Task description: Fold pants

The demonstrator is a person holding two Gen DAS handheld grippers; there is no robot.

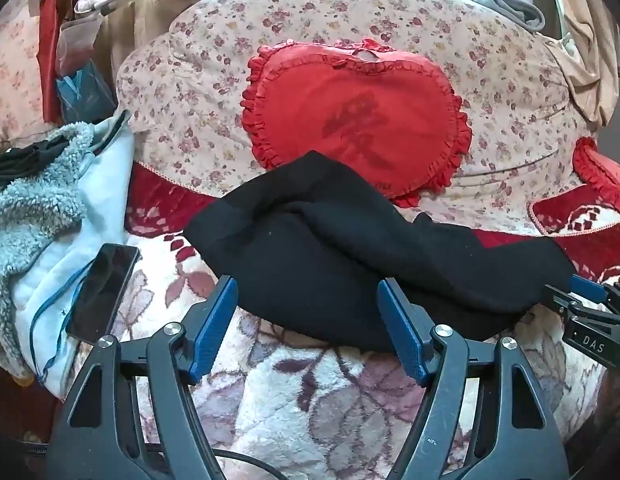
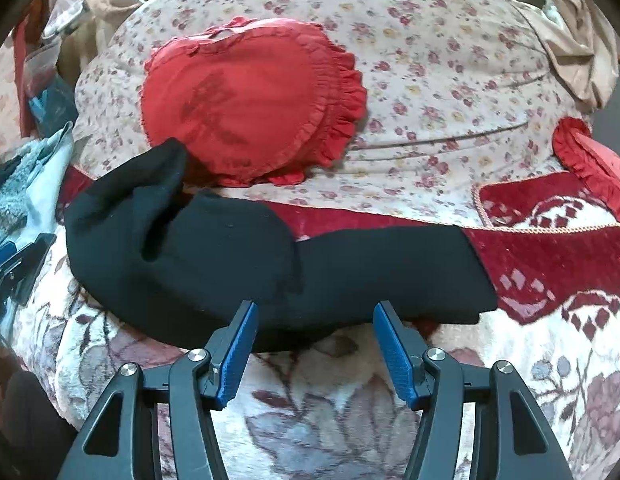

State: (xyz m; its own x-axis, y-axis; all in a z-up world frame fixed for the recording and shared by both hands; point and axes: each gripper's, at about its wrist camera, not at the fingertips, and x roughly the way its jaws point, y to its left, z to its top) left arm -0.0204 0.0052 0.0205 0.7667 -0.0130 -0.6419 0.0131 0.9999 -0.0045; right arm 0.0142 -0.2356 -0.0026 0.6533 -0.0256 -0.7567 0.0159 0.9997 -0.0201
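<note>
Blue-padded fingers of the left tool (image 1: 305, 328) stand spread wide at the bottom of the left wrist view, its tips at the near edge of the black knit pants (image 1: 350, 264) without pinching them. The right tool (image 2: 314, 344) is likewise spread, empty, its tips at the same near edge.

Underneath, the plush white bed blanket with mauve flowers and a dark red border (image 2: 330, 412) carries the pants, which lie bunched and partly doubled over across its middle, one end peaked up against the red heart-shaped frilled cushion (image 1: 350, 112). That cushion rests on a big cream quilt with small red blossoms (image 1: 490, 80).

Only the left wrist view shows the pale blue garment with grey fleece lining (image 1: 37, 216) heaped at the left, and the dark flat phone (image 1: 103, 292) lying on it just beside the left tool. It also catches the right tool at the pants' right end. The right wrist view alone shows that end squared off flat against the red border.
</note>
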